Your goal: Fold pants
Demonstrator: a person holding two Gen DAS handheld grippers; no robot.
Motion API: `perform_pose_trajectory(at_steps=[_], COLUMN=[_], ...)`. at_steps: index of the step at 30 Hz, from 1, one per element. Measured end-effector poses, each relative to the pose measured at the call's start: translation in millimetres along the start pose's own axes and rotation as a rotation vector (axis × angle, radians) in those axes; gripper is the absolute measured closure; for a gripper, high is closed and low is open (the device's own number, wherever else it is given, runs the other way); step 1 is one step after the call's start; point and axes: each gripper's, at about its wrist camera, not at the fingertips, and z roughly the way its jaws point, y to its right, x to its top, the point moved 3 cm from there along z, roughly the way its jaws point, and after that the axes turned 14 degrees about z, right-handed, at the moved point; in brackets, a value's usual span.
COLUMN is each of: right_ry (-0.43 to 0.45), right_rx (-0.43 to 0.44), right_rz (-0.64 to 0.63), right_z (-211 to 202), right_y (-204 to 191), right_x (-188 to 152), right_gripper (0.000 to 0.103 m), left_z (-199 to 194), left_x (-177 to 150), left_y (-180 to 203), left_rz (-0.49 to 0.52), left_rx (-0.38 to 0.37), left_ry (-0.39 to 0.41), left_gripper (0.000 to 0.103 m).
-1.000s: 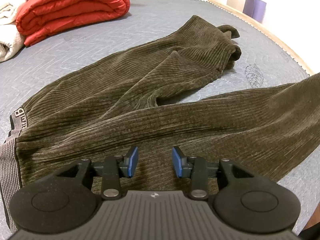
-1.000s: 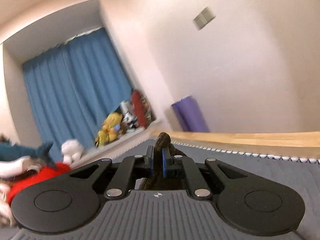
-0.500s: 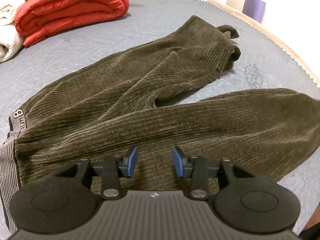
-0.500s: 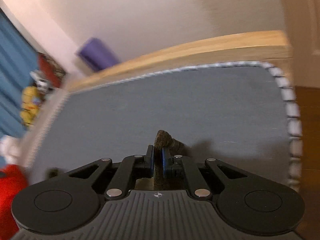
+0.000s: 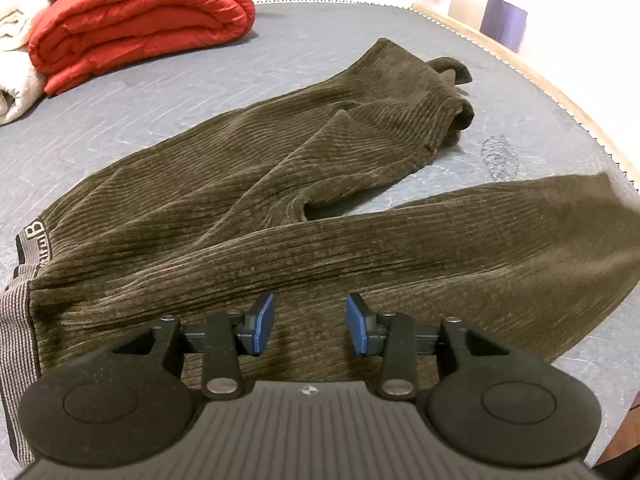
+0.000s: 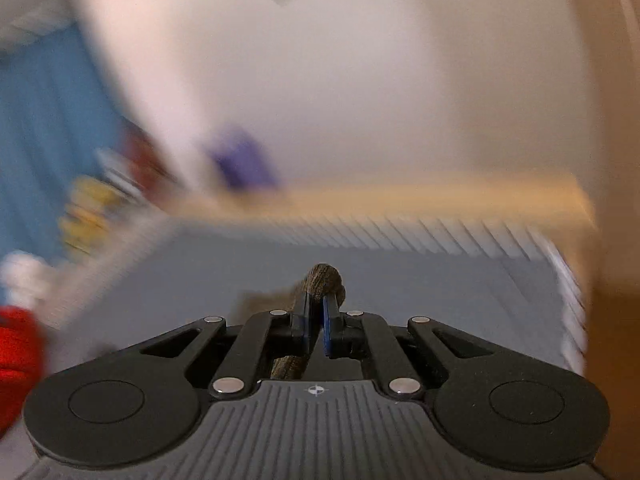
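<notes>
The brown corduroy pants (image 5: 280, 216) lie spread on the grey mattress (image 5: 160, 108) (red quilt (image 5: 136, 20) beyond), the left gripper (image 5: 310, 324) part-open above them, the right gripper (image 6: 316, 312) clamped on a fold of their fabric.

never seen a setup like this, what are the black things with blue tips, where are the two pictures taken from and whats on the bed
Each is a hand-held gripper: a two-finger clamp a person carries, with a camera looking along its fingers. One picture comes from each. The left hand-held gripper hovers with its blue pads apart over brown corduroy pants spread on a grey mattress, near a folded red quilt. The right hand-held gripper is clamped shut on a bit of the pants' fabric; that picture is motion-blurred.
</notes>
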Motion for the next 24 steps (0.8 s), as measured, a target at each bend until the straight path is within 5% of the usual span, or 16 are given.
perform_pose_trajectory(at_steps=[2, 4, 7, 10, 12, 15, 19, 21, 24], right_ry=[-0.153, -0.217, -0.078, 0.011, 0.003, -0.114, -0.327, -0.433, -0.559], right_rx=[-0.211, -0.272, -0.231, -0.07, 0.057, 0.293, 0.532, 0.607, 0.697], right_rz=[0.123, 0.18, 0.084, -0.01, -0.087, -0.241, -0.476, -0.558, -0.7], right_z=[35, 49, 34, 5, -12, -31, -55, -66, -75], right_y=[40, 58, 38, -1, -27, -73, -124, -137, -151], right_x=[-11, -24, -18, -19, -30, -68, -138, -170, -209], right_gripper=[0.096, 0.092, 0.09, 0.063, 0.061, 0.061, 0.062, 0.062, 0.062], left_z=[-1, -3, -5, -3, -3, -3, 0, 18, 11], left_x=[0, -1, -3, -5, -10, -20, -45, -67, -81], left_y=[0, -1, -4, -5, -4, -3, -7, -10, -17], left_rz=[0.003, 0.006, -0.007, -0.025, -0.024, 0.011, 0.032, 0.054, 0.077], left_rx=[-0.004, -0.01, -0.021, -0.079, -0.12, -0.144, -0.185, -0.148, -0.173], left_ry=[0.002, 0.004, 0.005, 0.001, -0.006, -0.018, -0.049, -0.156, -0.144], left_gripper=[0.053, 0.052, 0.052, 0.052, 0.061, 0.084, 0.084, 0.083, 0.082])
